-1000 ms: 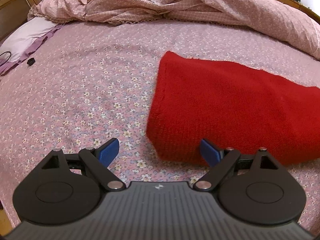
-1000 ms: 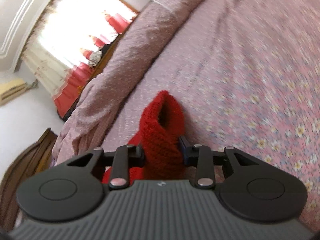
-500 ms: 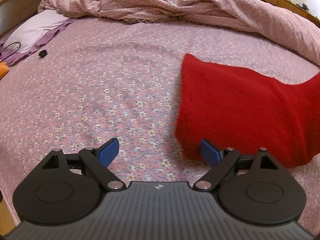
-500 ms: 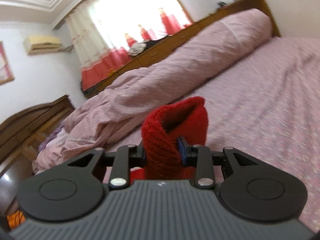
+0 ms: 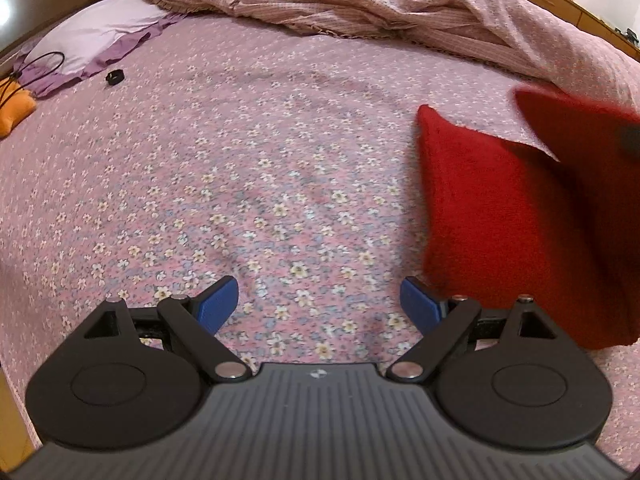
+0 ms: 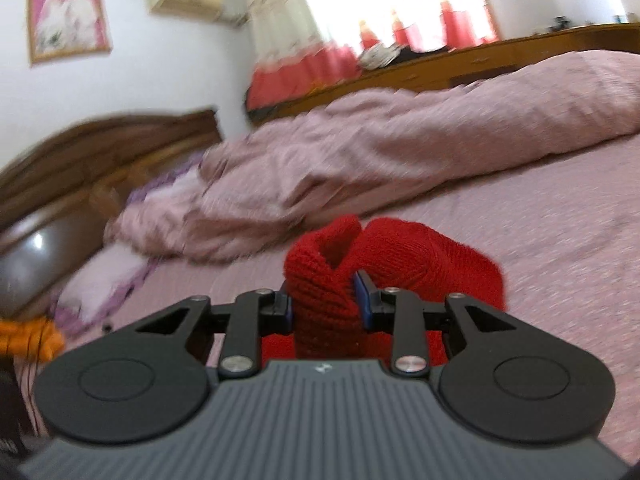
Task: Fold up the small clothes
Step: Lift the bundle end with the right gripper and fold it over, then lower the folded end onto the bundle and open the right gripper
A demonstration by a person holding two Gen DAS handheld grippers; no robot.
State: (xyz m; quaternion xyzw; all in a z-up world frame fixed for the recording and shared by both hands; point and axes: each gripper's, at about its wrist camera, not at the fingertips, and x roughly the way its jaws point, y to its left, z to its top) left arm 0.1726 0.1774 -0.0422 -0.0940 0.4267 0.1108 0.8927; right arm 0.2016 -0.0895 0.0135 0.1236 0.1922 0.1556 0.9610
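Observation:
A red knitted garment [image 5: 500, 216] lies on the flowered bedspread [image 5: 240, 160] at the right of the left wrist view, its far right end lifted and blurred. My left gripper [image 5: 320, 304] is open and empty, low over the bedspread just left of the garment's near corner. My right gripper [image 6: 325, 306] is shut on a bunched end of the red knitted garment [image 6: 320, 280] and holds it above the bed; the rest of the garment lies behind it.
A rumpled pink quilt [image 5: 380, 4] runs along the far side of the bed. A lilac pillow [image 5: 92, 36], a black cable, a small black object [image 5: 115, 76] and an orange item [image 5: 14, 104] sit at the far left. A wooden headboard [image 6: 100, 148] stands behind.
My right gripper has lifted the garment's end and swung it left toward the headboard. My left gripper has shifted left, so the garment now lies further right in its view.

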